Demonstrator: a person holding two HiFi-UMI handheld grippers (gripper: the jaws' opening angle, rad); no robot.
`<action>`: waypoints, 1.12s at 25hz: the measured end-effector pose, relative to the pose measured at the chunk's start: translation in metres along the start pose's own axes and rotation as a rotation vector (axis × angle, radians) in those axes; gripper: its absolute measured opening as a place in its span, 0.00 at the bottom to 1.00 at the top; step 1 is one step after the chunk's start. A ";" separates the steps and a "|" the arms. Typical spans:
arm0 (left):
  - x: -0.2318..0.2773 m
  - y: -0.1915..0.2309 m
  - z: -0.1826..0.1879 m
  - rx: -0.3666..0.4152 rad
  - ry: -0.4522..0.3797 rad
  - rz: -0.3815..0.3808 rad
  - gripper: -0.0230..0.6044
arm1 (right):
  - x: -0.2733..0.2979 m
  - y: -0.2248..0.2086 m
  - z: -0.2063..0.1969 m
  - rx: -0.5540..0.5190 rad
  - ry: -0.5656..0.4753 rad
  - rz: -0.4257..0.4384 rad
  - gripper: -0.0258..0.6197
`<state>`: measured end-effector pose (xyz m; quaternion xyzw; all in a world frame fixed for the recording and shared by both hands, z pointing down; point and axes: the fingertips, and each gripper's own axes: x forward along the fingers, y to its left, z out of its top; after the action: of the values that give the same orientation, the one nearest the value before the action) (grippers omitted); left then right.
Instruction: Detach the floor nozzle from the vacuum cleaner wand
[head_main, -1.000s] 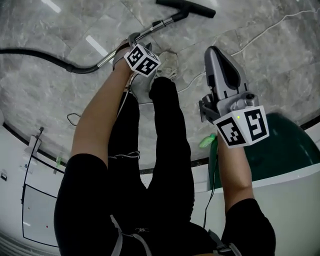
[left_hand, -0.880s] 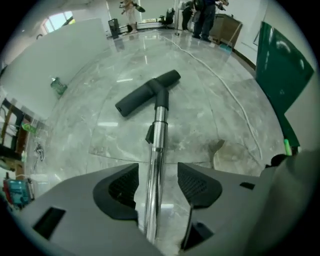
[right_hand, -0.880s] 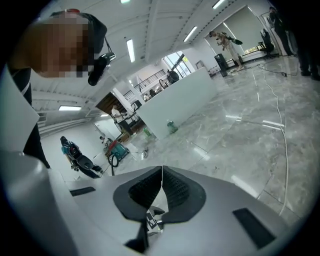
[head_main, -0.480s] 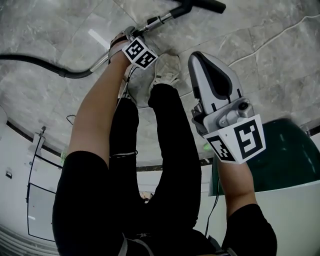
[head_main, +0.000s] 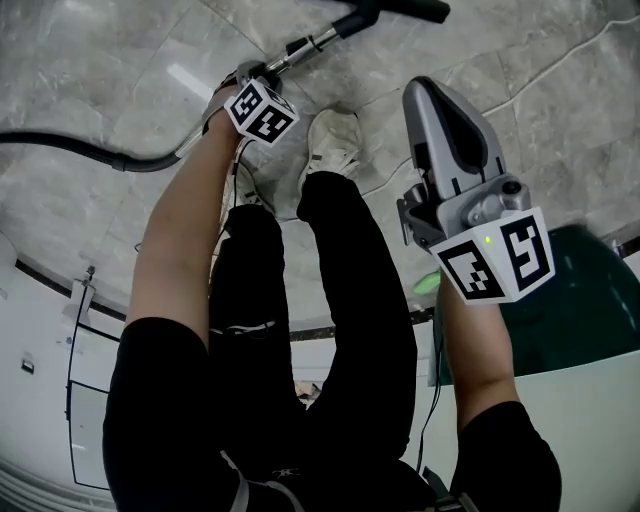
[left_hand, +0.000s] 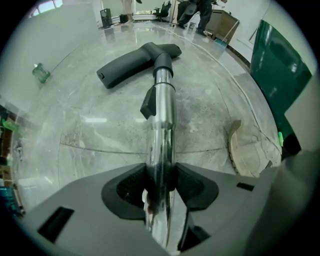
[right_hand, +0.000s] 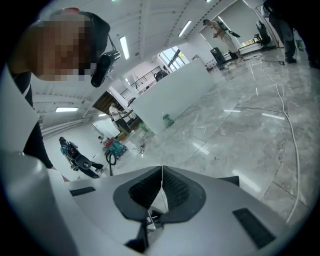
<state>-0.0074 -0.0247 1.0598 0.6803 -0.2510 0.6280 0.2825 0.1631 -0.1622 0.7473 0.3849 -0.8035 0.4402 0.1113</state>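
left gripper (left_hand: 160, 181): points straight down over the wand (left_hand: 163, 115) with the jaws closing. The chrome tube runs right between the pads, and they look to be against it on both sides already.
right gripper (right_hand: 161, 187): jaws shut tight, nothing between them. It aims out across the room, well apart from the vacuum.
wand: lies low over the floor (left_hand: 95, 145) and runs away from the left gripper toward the nozzle. A black clip (left_hand: 148, 105) sits partway along it.
floor nozzle (left_hand: 131, 66): flat on the floor at the far end of the wand and still plugged onto it. It's well past the person's shoe (left_hand: 252, 147).
hose (head_main: 70, 145): trails off the other way across the floor, toward the left.
what changed: a second ago the left gripper sat higher with its jaws wide open. Now it's down on the tube and clamping. The right one has dropped lower too but stays shut and empty.
what it means: my guess is the wand is just getting pinned so the nozzle can be pulled off. Nothing is on the nozzle yet, so the actual detach hasn't started.
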 end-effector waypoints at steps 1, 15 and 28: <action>0.000 0.001 0.001 0.007 -0.005 0.002 0.32 | 0.001 0.001 0.000 -0.003 0.001 -0.007 0.06; -0.192 -0.031 0.014 0.028 -0.333 -0.093 0.32 | -0.031 0.038 -0.034 0.203 0.062 -0.146 0.51; -0.360 -0.033 -0.058 0.039 -0.537 -0.219 0.32 | 0.017 0.197 0.026 0.338 -0.105 0.035 0.38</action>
<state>-0.0565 0.0351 0.7017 0.8506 -0.2296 0.3958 0.2591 0.0145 -0.1296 0.6182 0.4068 -0.7293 0.5501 -0.0047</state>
